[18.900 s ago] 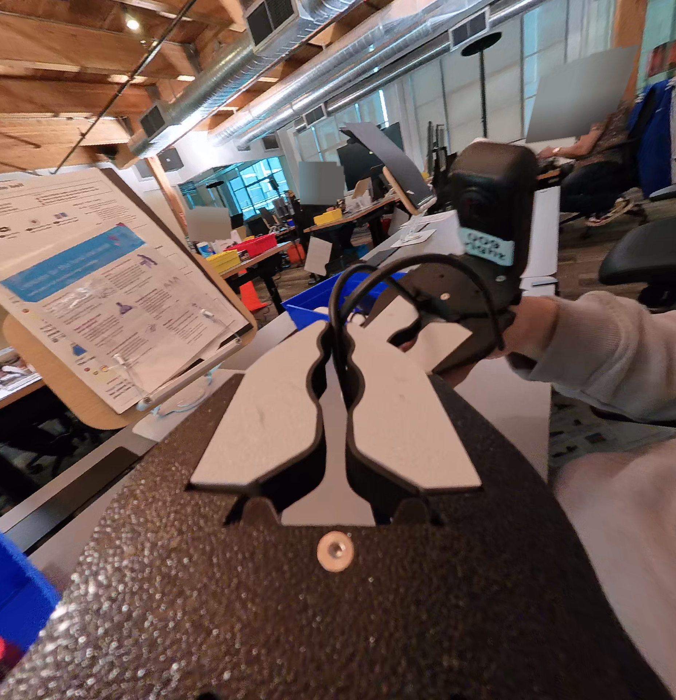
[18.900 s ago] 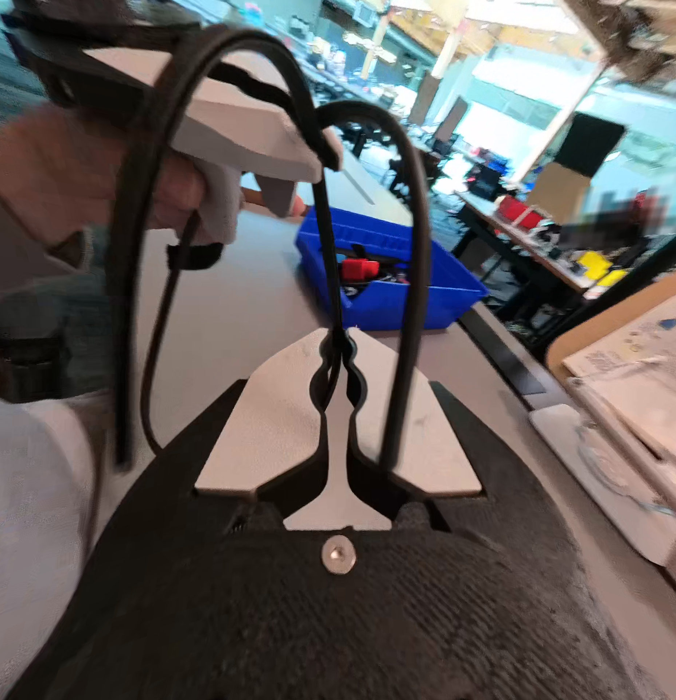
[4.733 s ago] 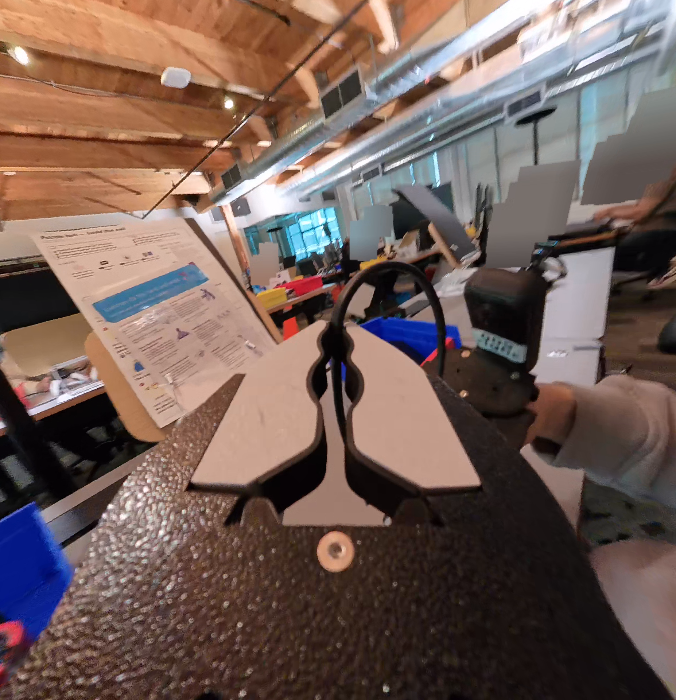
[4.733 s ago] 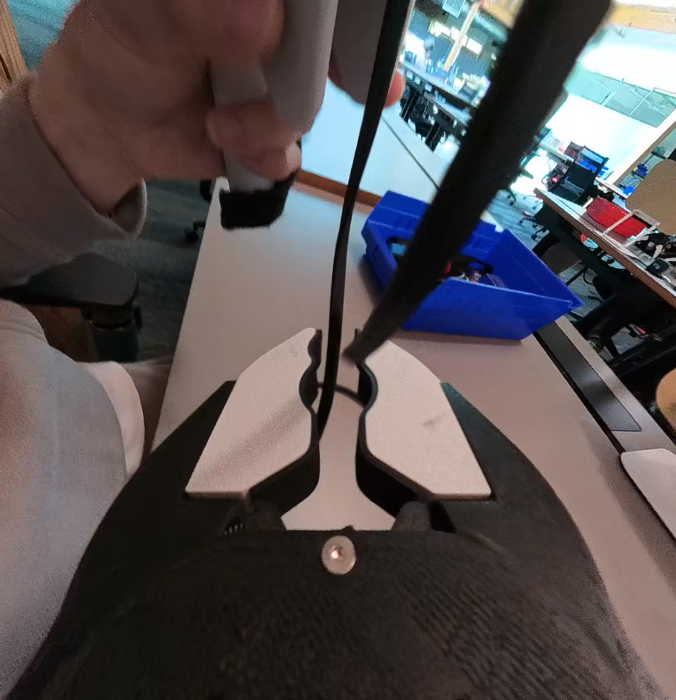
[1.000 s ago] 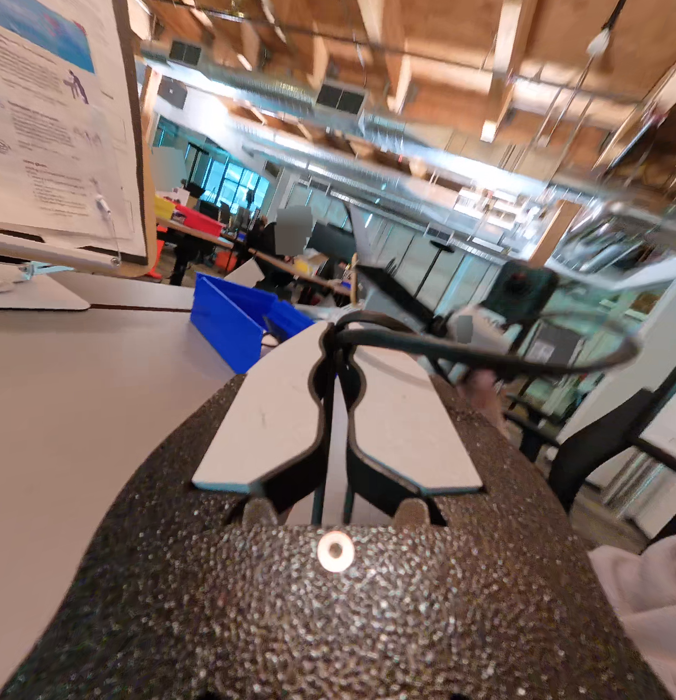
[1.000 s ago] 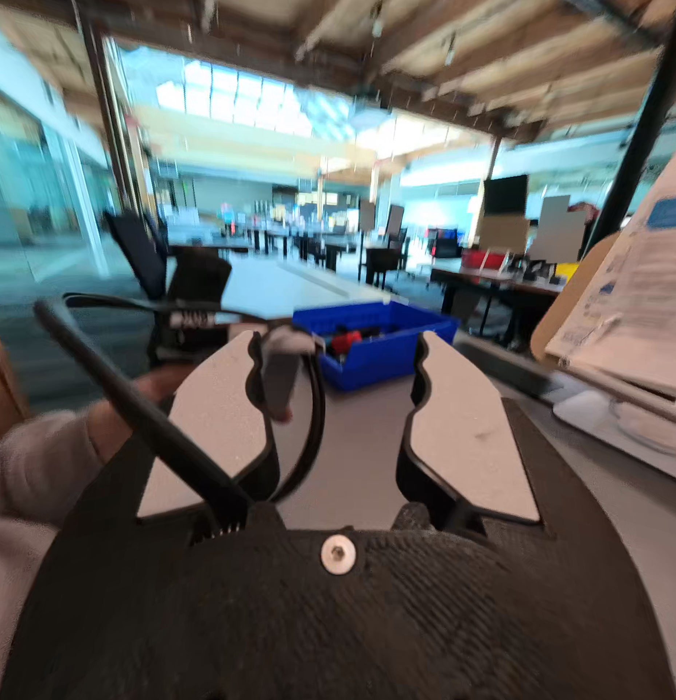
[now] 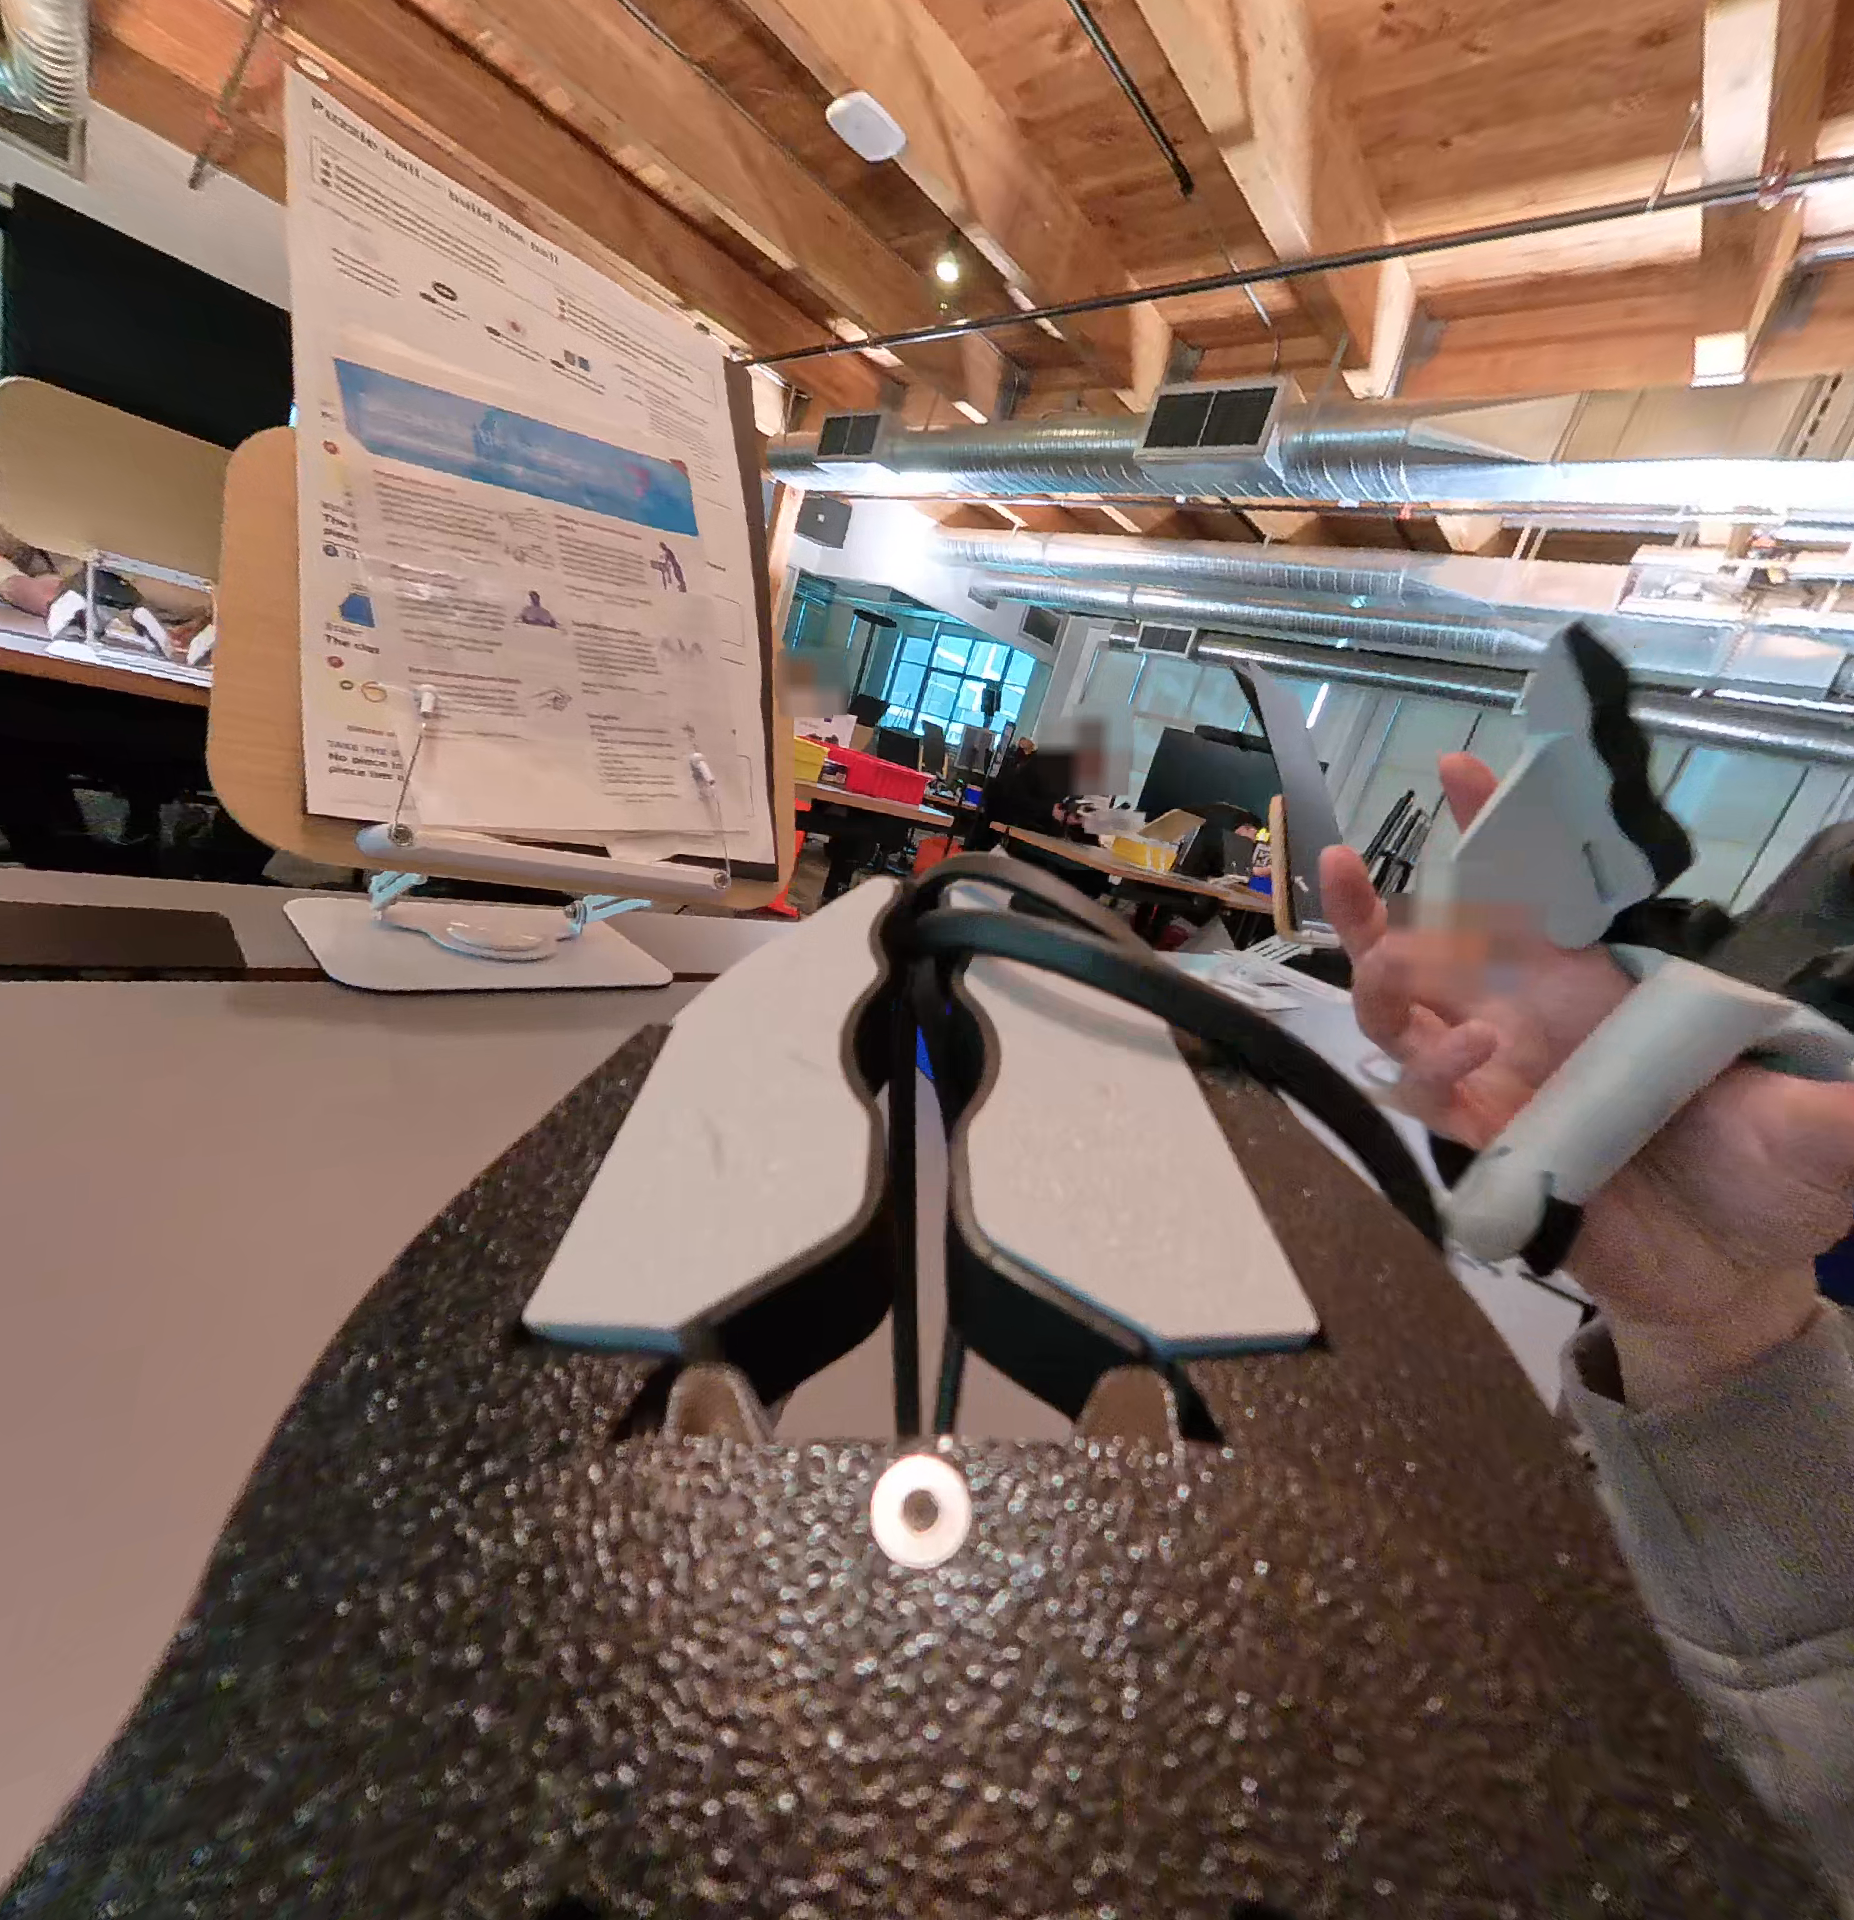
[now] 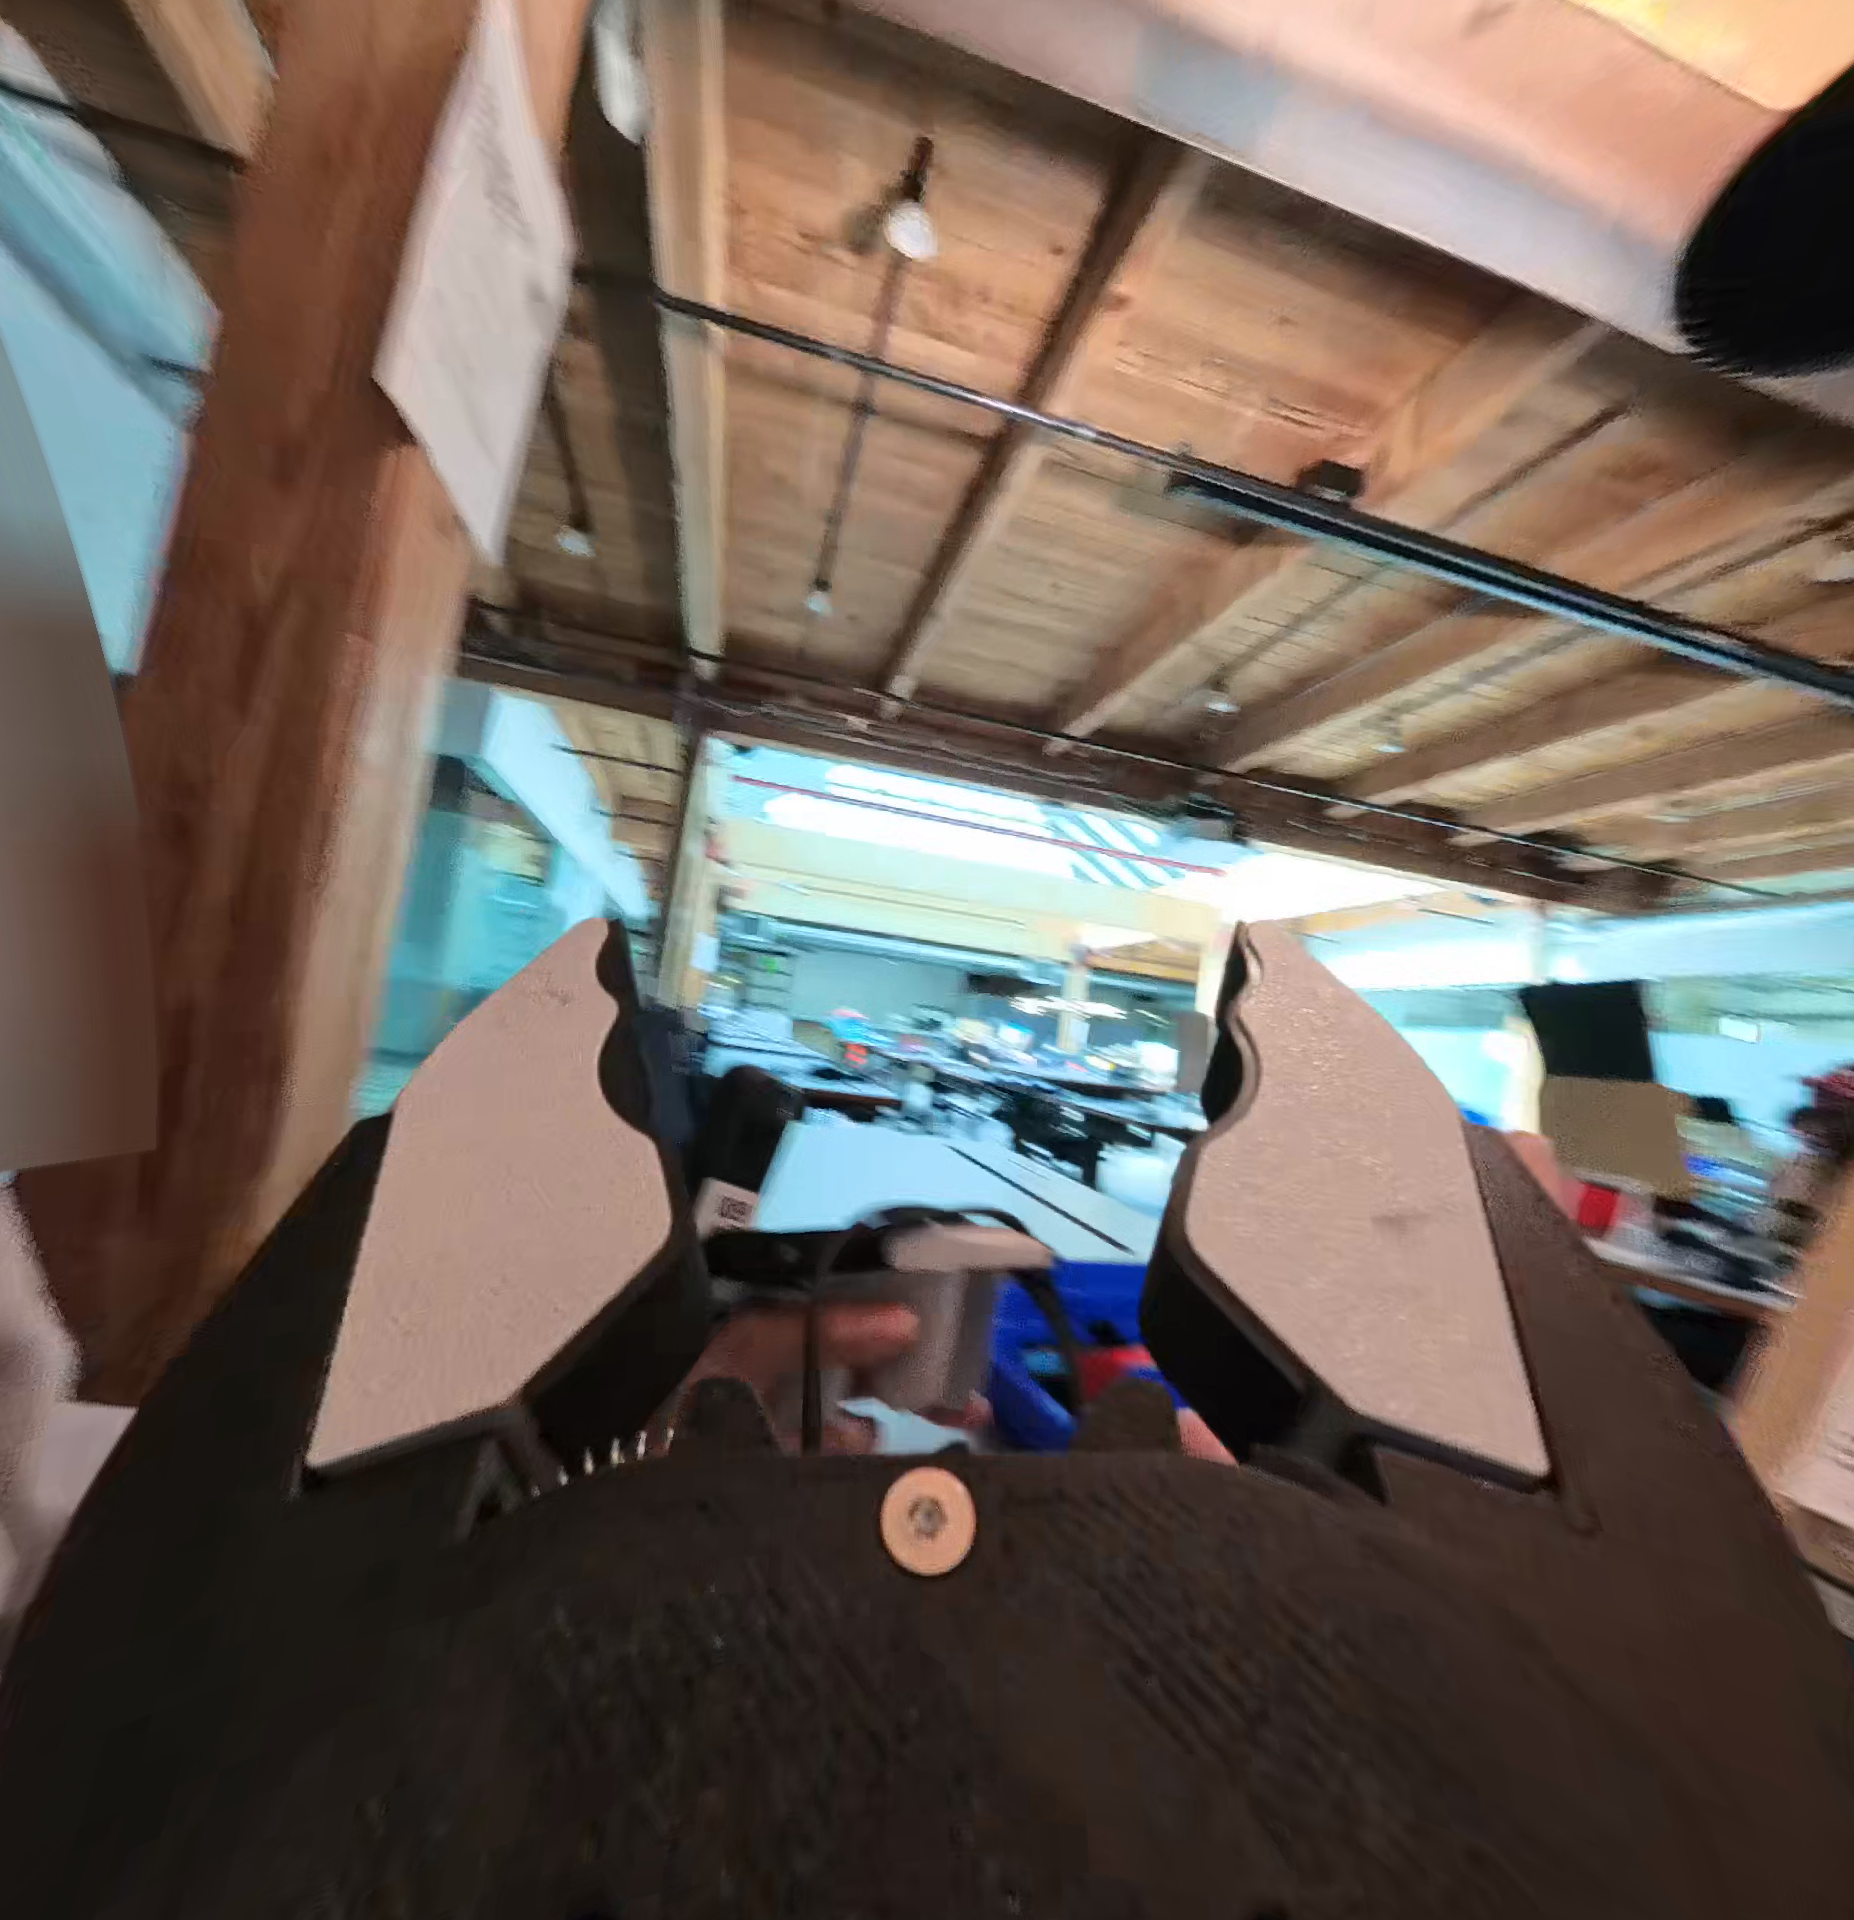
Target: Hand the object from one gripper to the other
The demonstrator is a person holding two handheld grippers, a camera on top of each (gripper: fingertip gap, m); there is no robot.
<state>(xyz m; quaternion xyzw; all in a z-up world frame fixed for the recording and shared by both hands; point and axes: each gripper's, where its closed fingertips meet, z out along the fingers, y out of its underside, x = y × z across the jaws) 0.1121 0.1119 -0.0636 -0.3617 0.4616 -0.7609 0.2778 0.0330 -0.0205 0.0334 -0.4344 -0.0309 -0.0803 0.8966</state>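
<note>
Clamping the left tongs shut on a thin black flexible loop, pinching two strands of it between the grey fingertips. Trailing those strands down the narrow slot between the two fingers toward the black pebbled body. Arcing the rest of the loop out to the right, over the right-hand grey finger, toward the person's right hand; not possible to tell whether its far end is touching the white handle there.

Holding the right tongs spread wide apart, gripping nothing and tilting upward toward the wooden plank ceiling. Showing, in the left wrist view, one grey finger of that tool with its wavy black pad rising above the hand, with several of the hand's own fingers lifting loose off the handle. Catching, low in the gap of the right wrist view, a blurred glimpse of the other tool, a dark strand and a blue plastic bin behind them.

Hovering above a plain grey desk, well clear of its surface. Standing at the desk's far edge: a light wooden document stand on a white base, carrying a printed sheet under two wire clips. Running overhead beyond it: silver ventilation ducts beneath timber beams, with other desks and seated people far off.
</note>
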